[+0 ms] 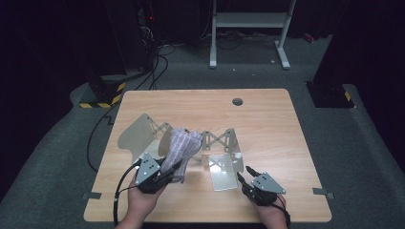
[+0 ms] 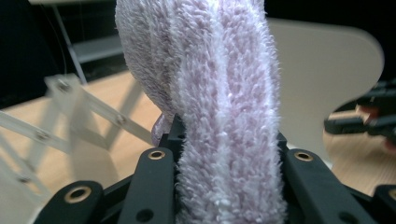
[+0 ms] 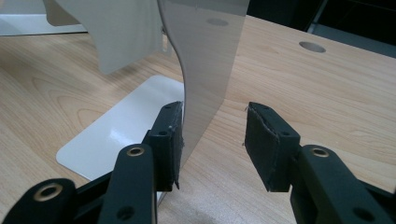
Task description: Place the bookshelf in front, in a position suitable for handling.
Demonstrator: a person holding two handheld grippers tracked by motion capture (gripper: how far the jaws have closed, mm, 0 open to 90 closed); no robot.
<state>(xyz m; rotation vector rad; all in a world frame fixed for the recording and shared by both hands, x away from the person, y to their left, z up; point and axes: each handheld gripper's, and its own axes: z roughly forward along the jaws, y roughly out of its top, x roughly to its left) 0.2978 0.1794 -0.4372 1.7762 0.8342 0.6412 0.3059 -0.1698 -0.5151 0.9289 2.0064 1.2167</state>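
Note:
A lilac fluffy towel (image 1: 184, 145) is bunched up over the middle of a folding board (image 1: 136, 136) made of pale panels and scissor links. My left gripper (image 1: 171, 171) is shut on the towel's lower end, and in the left gripper view the towel (image 2: 219, 93) rises thick between the jaws of my left gripper (image 2: 226, 140). My right gripper (image 1: 243, 174) is at the board's right panel (image 1: 223, 174). In the right gripper view that grey panel (image 3: 205, 60) stands on edge between the jaws of my right gripper (image 3: 212, 140), against the left pad and apart from the right one.
The wooden table (image 1: 267, 124) has a round cable hole (image 1: 237, 101) at the back. A white flat panel (image 3: 121, 126) lies on the wood by the left jaw. Scissor links (image 1: 217, 140) join the panels. A white metal frame (image 1: 248, 21) and cables are on the floor beyond.

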